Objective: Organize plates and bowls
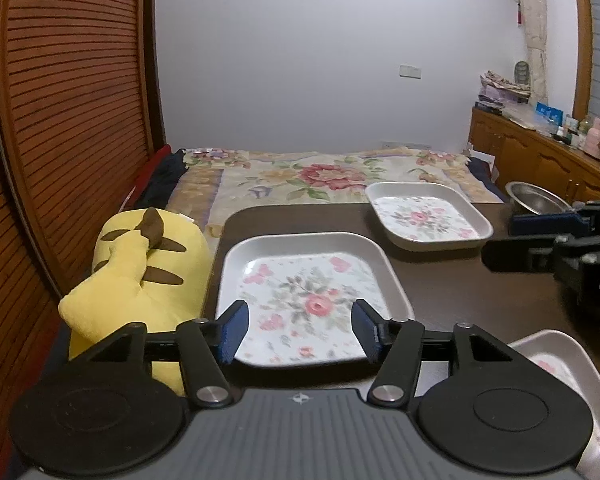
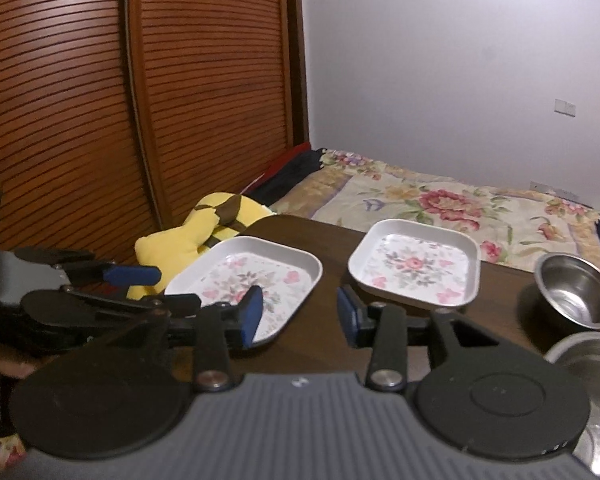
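- Left gripper (image 1: pixel 299 330), left wrist view: jaws spread apart, nothing between them, hovering over the near edge of the near floral plate (image 1: pixel 300 276).
- Far floral plate (image 1: pixel 426 216): beyond and right of the near floral plate, on the dark table (image 1: pixel 460 280).
- Third plate (image 1: pixel 560 368): right of the near floral plate, partly hidden.
- Steel bowl (image 1: pixel 534 197): right of the far floral plate.
- Right gripper (image 2: pixel 300 314), right wrist view: released, empty, above the table between the two plates.
- Two steel bowls (image 2: pixel 576 294) (image 2: pixel 592 354): right of the far floral plate (image 2: pixel 414 268).
- Yellow plush (image 2: pixel 196 236): left of the near floral plate (image 2: pixel 256 276).
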